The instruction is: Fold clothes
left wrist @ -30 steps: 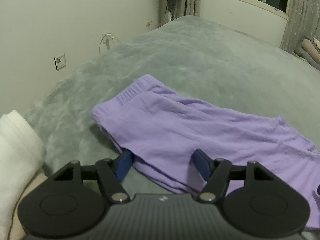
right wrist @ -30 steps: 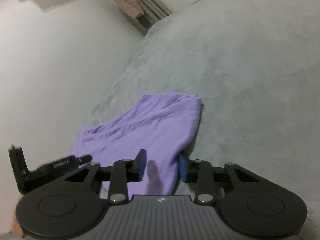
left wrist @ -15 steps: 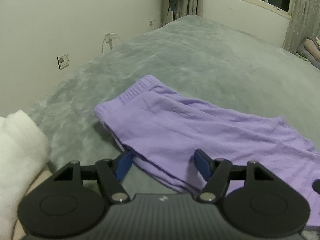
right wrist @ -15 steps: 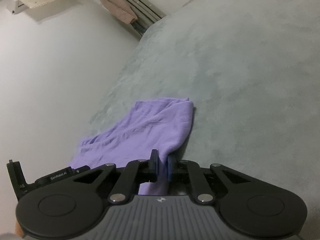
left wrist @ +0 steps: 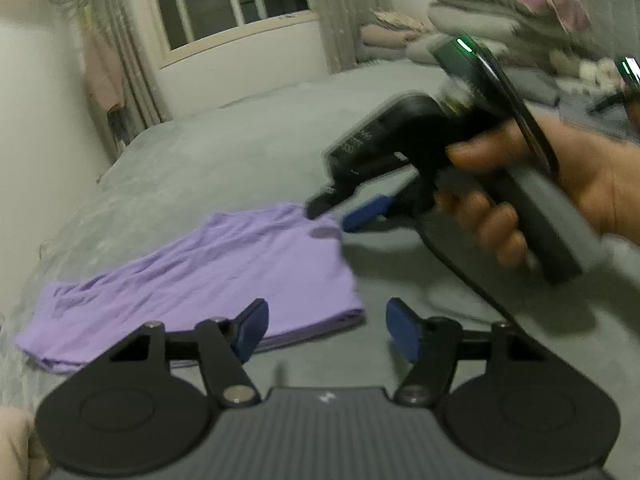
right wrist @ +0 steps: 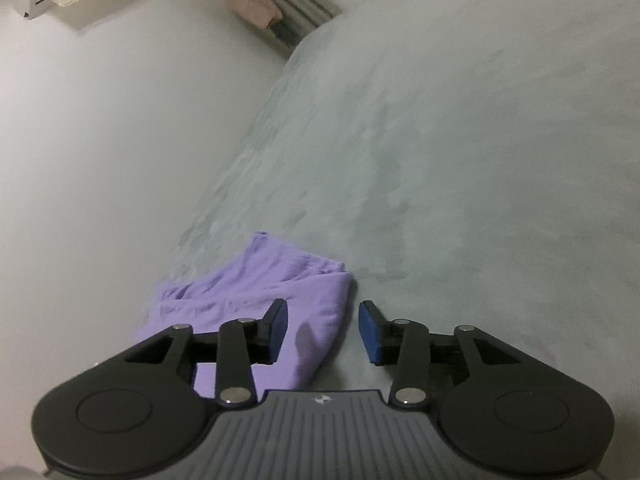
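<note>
2 grippers are spread over the purple garment [left wrist: 208, 276], which lies folded flat on the grey bed [left wrist: 248, 152] near the wall. Nothing is clamped: the left gripper [left wrist: 324, 330] is closing, with only the garment's near corner beside 1 pad, and the right gripper [right wrist: 322, 330] is opening above the far corner. If cloth is caught by a moving pad, the fold could be dragged open; a single layer pinched would skew the next fold.
</note>
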### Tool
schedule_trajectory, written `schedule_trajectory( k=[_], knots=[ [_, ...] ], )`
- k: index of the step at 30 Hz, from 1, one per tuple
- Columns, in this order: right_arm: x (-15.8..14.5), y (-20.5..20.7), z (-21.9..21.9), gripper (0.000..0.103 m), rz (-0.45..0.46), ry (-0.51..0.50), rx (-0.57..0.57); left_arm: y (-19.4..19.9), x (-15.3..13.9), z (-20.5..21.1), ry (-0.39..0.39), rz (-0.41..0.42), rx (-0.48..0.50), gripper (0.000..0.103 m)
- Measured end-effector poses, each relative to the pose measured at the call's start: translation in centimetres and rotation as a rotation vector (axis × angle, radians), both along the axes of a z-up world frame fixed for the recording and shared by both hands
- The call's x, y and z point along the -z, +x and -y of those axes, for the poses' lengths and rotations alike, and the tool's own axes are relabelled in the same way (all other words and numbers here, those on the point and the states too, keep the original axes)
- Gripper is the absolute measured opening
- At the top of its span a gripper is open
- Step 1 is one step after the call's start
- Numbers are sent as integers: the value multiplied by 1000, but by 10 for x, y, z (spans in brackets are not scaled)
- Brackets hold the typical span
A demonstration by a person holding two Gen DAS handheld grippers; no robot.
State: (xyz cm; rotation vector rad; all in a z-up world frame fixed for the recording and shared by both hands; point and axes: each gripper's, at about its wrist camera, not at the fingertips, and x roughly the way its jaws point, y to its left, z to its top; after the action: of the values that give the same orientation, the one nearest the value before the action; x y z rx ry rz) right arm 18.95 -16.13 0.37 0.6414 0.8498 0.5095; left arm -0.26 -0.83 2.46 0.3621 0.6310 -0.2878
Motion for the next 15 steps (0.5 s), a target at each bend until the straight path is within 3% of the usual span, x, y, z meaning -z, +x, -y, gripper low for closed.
schedule_trajectory(
  k=[2, 8, 11, 13, 15],
  knots=[
    [-1, 6, -3, 39, 3, -16, -38, 6, 7, 6, 13, -8, -4, 55],
    [1, 12, -7, 38, 3, -27, -118, 9, 22, 23, 74, 29, 39, 25],
    [5, 17, -10, 26, 7, -29, -124, 15, 30, 29, 95, 41, 29, 7],
    [4, 12, -7, 14, 9, -35, -123, 15, 31, 27, 94, 36, 23, 5],
    [1, 10, -6, 10, 18, -49, -125, 17, 31, 22, 85, 26, 10, 4]
  ],
)
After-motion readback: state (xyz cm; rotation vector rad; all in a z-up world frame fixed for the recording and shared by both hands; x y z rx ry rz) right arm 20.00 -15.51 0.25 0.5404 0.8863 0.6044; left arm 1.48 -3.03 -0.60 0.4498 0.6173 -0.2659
